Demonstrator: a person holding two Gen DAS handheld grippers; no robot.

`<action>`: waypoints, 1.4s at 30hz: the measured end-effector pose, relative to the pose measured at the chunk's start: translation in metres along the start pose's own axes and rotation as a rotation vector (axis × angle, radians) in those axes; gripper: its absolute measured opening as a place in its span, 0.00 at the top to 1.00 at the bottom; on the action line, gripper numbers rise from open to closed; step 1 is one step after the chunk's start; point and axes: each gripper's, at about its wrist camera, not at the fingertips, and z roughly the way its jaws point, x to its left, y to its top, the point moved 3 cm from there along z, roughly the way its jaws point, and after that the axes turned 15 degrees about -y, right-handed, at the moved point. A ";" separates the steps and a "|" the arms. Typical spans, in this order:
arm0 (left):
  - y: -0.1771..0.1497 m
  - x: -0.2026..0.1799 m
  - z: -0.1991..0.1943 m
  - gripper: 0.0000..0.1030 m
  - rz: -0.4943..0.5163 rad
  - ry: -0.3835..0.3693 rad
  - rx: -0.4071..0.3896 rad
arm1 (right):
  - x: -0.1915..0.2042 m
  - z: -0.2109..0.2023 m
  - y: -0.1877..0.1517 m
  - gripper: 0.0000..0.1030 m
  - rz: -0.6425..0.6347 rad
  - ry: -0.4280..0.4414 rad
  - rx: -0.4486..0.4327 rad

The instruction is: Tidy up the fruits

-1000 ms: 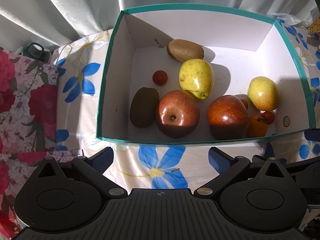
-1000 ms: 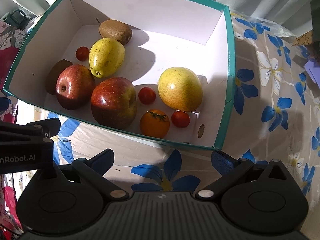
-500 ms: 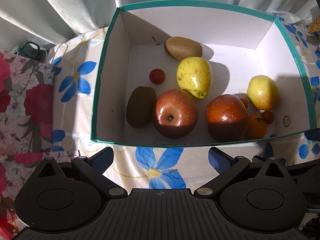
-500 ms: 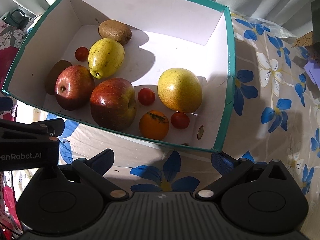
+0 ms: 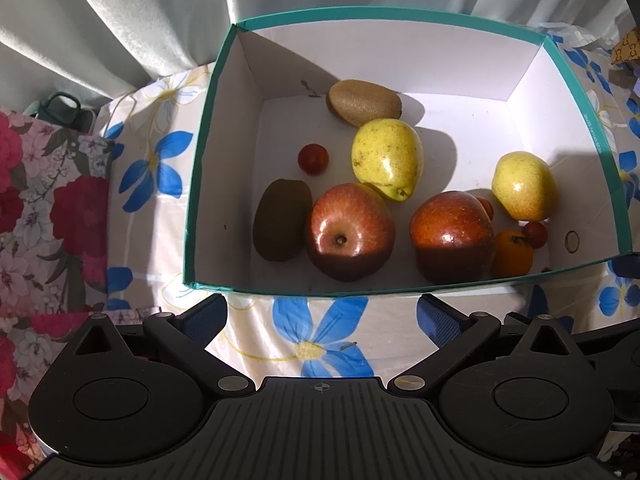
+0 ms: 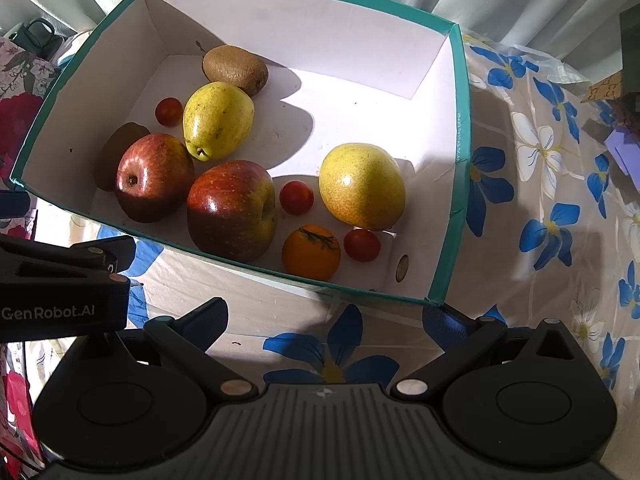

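Left gripper (image 5: pixel 322 314) spread wide, empty, blue-padded fingertips (image 5: pixel 206 316) just short of near wall of teal-rimmed white cardboard box (image 5: pixel 208 152). Right gripper (image 6: pixel 326 320) likewise parted, grasping nothing, hovering over flower-print tablecloth (image 6: pixel 540 184) at box's near right corner.

Inside box, all fruit loose on floor: 
- dark kiwi (image 5: pixel 282 220) far left, touching left red apple (image 5: pixel 350 232).
- yellow-green pear (image 5: pixel 386 158) just behind that apple, tip touching it.
- fuzzy brown kiwi (image 5: pixel 364 102) against back wall, touching pear.
- lone cherry tomato (image 5: pixel 313 159) left of pear, apart.
- second red apple (image 6: pixel 232 210) centre front.
- small red tomato (image 6: pixel 296 197) between second apple and rounder yellow pear (image 6: pixel 362 186).
- orange tomato with green stalk (image 6: pixel 311 252) near front wall, another red tomato (image 6: pixel 362 245) just beside it.

Pale curtain (image 5: pixel 140 20) behind box. Red floral fabric (image 5: pixel 44 208) on left of table. Left gripper body marked GenRobot.AI visible at left edge of right wrist view.
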 end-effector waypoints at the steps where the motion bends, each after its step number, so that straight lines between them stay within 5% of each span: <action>1: 0.000 0.000 0.000 0.00 0.001 0.003 -0.001 | 0.000 0.000 0.000 0.00 0.001 0.001 0.000; 42: -0.005 -0.010 -0.008 0.00 0.069 0.047 -0.062 | -0.001 -0.010 -0.011 0.00 0.038 0.009 -0.021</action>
